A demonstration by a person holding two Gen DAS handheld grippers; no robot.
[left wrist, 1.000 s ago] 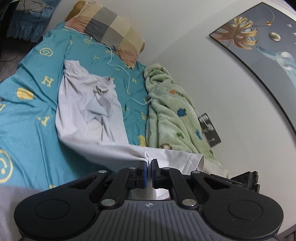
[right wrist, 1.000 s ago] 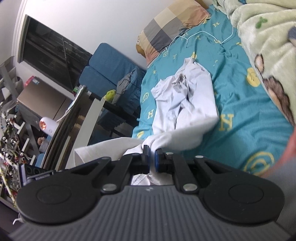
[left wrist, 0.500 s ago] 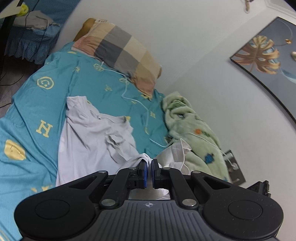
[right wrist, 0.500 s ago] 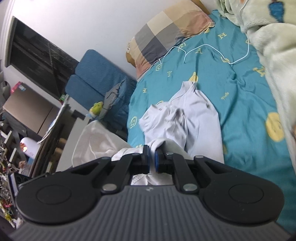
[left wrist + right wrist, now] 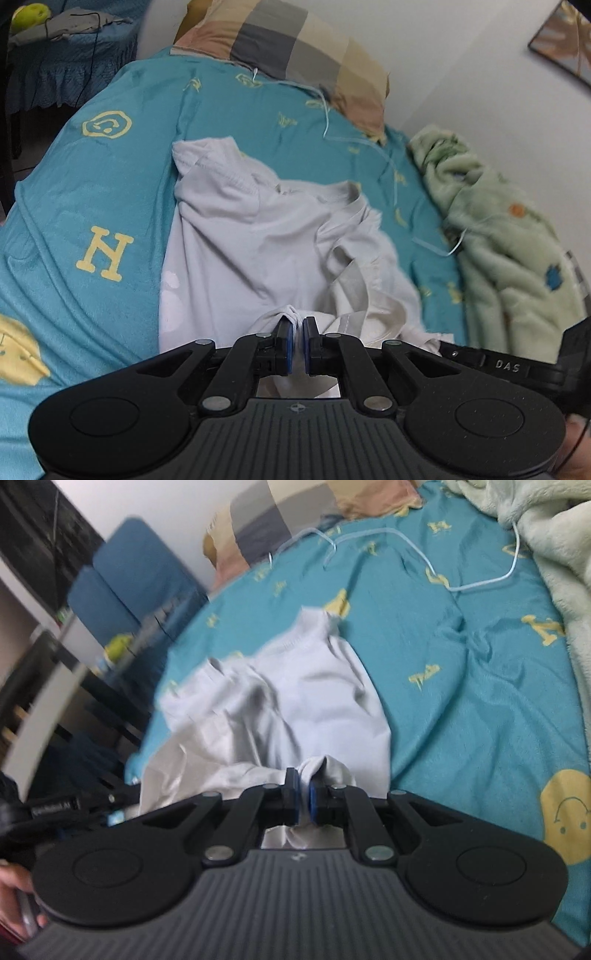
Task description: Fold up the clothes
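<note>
holding a bunched edge of the white shirt (image 5: 258, 251) in both grippers, i judge the step in hand to be the fold-over: the near edge is lifted and carried toward the collar end, while the far part of the garment lies on the teal bedsheet (image 5: 92, 184).

left side first. the left gripper (image 5: 298, 345) has its blue pads (image 5: 286, 343) pressed together on a pinch of white fabric, with cloth showing both above the tips and below them between the finger links. to its left i see bare sheet with a yellow letter print; the shirt body runs ahead of it, a ribbed cuff or hem at the far left corner and the neckline near the middle. the right half is crumpled, with a loose flap doubled over.

right side next. the right gripper (image 5: 302, 797) is likewise clamped on a tuck of the same shirt, fabric pinched between its pads and hanging below. beyond it the garment narrows toward a ribbed edge. a white cable (image 5: 480, 583) lies on the sheet farther off, apart from the shirt, and the green blanket (image 5: 546, 554) sits along the right edge of the bed.

next move, in my judgement: bring both held corners forward level with each other, lay them on the far edge, then release. the crumpled middle needs tension between the two grips first, or the fold traps wrinkles.

the cloth looks thin, soft and limp, pale white-grey, creased throughout.
</note>
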